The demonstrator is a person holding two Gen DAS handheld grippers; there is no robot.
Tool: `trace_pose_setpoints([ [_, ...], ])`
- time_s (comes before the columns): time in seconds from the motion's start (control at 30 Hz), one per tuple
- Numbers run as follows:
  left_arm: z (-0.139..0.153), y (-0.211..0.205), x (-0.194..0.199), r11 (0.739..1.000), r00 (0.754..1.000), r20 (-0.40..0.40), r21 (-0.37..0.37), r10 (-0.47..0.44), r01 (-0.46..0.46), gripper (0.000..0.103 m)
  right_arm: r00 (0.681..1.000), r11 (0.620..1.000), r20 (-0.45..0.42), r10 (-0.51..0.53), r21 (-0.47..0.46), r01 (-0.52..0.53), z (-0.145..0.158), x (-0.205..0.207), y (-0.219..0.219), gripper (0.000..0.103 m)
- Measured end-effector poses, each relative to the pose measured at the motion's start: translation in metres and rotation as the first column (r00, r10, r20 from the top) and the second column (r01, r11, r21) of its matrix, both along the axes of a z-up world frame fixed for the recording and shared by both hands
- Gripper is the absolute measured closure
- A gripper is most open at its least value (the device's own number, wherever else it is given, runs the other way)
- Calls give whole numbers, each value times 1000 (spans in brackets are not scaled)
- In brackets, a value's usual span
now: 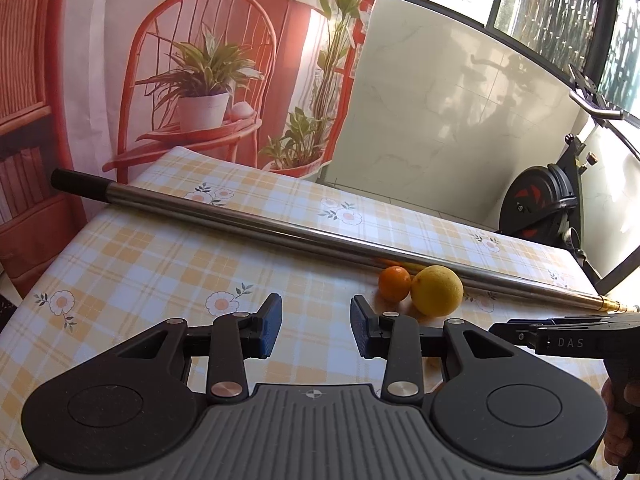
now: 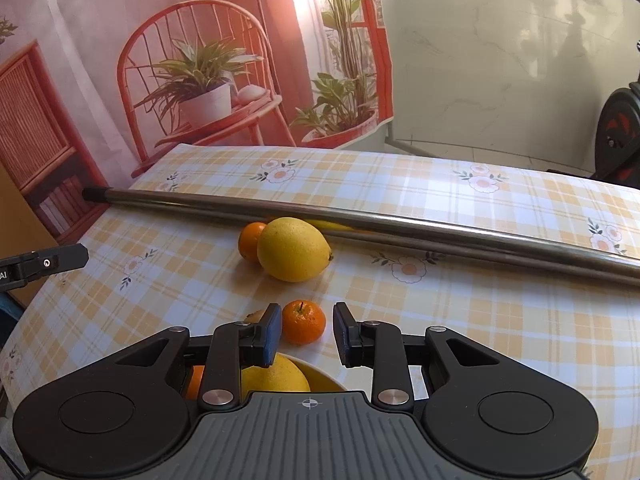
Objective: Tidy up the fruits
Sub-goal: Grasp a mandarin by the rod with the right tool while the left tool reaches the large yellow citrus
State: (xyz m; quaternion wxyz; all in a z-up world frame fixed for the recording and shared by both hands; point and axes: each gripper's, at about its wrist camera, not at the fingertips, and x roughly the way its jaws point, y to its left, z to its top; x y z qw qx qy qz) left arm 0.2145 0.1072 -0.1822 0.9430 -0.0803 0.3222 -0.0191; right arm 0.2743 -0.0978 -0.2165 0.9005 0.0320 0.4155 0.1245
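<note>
A yellow lemon [image 2: 293,249] and a small orange [image 2: 249,240] lie side by side on the checked tablecloth in front of a metal pole; they also show in the left wrist view, lemon [image 1: 437,290] and orange [image 1: 394,283]. A mandarin [image 2: 304,322] sits on the cloth just ahead of my right gripper [image 2: 306,332], between the open fingers, not gripped. Below the right gripper a yellow bowl [image 2: 320,376] holds a lemon [image 2: 276,378] and an orange fruit [image 2: 196,380]. My left gripper [image 1: 316,326] is open and empty above the cloth, left of the fruits.
A long steel pole [image 1: 280,228] lies across the table behind the fruits, also in the right wrist view [image 2: 400,224]. A printed backdrop hangs behind the table. An exercise bike [image 1: 540,204] stands at the right. The right gripper's side [image 1: 560,340] shows at the left view's right edge.
</note>
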Motion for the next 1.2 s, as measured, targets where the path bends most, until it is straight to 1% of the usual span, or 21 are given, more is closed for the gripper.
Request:
trace_pose_setpoints([
  [0.13, -8, 2, 2, 1000, 1000, -18, -7, -1, 1, 63, 998, 1000, -60, -26, 6, 26, -12, 18, 3, 76],
  [0.33, -15, 8, 4, 1000, 999, -34, -25, 16, -17, 63, 995, 999, -98, -34, 22, 37, -22, 27, 5, 76],
  [0.6, -20, 10, 3, 999, 998, -56, -38, 22, -24, 63, 991, 998, -129, -40, 34, 45, -28, 36, 8, 76],
  [0.8, -21, 11, 3, 999, 998, -63, -39, 27, -29, 63, 990, 999, -136, -46, 23, 49, -31, 38, 7, 73],
  [0.87, -21, 10, 3, 999, 998, -63, -39, 25, -28, 63, 987, 998, -152, -44, 36, 50, -34, 39, 5, 71],
  [1.0, -21, 8, 3, 999, 998, -67, -37, 16, -19, 63, 984, 997, -171, -48, 51, 57, -37, 41, 5, 71],
  [1.2, -19, 4, 2, 999, 997, -72, -39, -15, 12, 63, 983, 996, -176, -52, 58, 63, -39, 41, 6, 72],
])
